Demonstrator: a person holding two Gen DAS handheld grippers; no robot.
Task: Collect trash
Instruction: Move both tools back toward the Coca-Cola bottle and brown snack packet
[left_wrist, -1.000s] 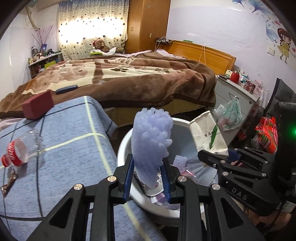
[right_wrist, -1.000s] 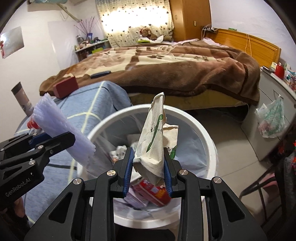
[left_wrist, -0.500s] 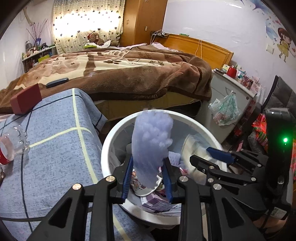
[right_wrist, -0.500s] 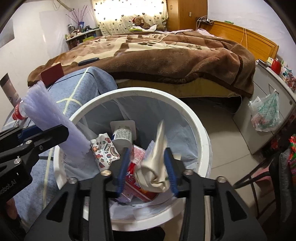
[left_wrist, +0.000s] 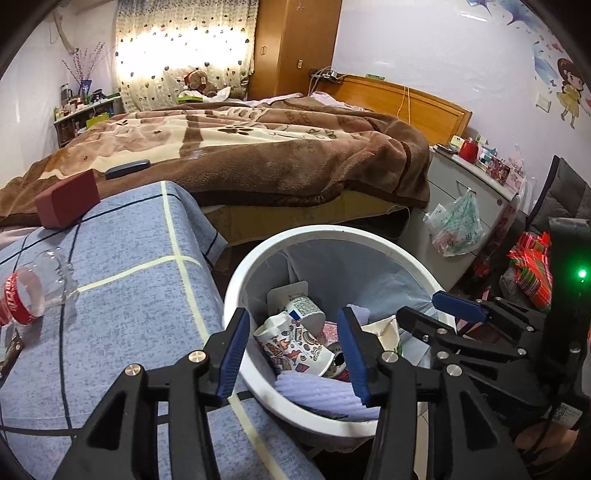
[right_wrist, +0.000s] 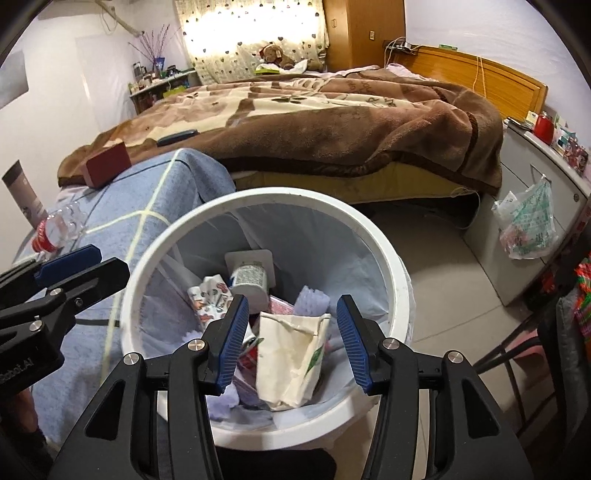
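A white bin (left_wrist: 258, 258) (right_wrist: 391, 266) with a pale liner holds cups and wrappers. My left gripper (left_wrist: 293, 350) (right_wrist: 92, 267) hangs over its near rim. Its jaws are opening, with nothing between the pads. Just below it, a purple foam piece (left_wrist: 321, 395) lies inside the bin. My right gripper (right_wrist: 293, 343) (left_wrist: 432, 314) is over the bin too, jaws opening and touching nothing. Under them a crumpled white paper bag (right_wrist: 291, 365) rests on the other trash. A clear plastic bottle (left_wrist: 26, 295) (right_wrist: 55, 229) with a red label lies on the blue checked cloth (left_wrist: 129, 314).
A dark red box (left_wrist: 66, 199) sits at the far end of the blue cloth. Behind the bin is a bed with a brown blanket (left_wrist: 258, 155). A grey cabinet with a hanging plastic bag (right_wrist: 524, 225) stands on the right, and a dark chair (right_wrist: 535, 350) is at the near right.
Both grippers opened. The purple foam left the left jaws and the paper bag left the right jaws, and both now lie in the bin.
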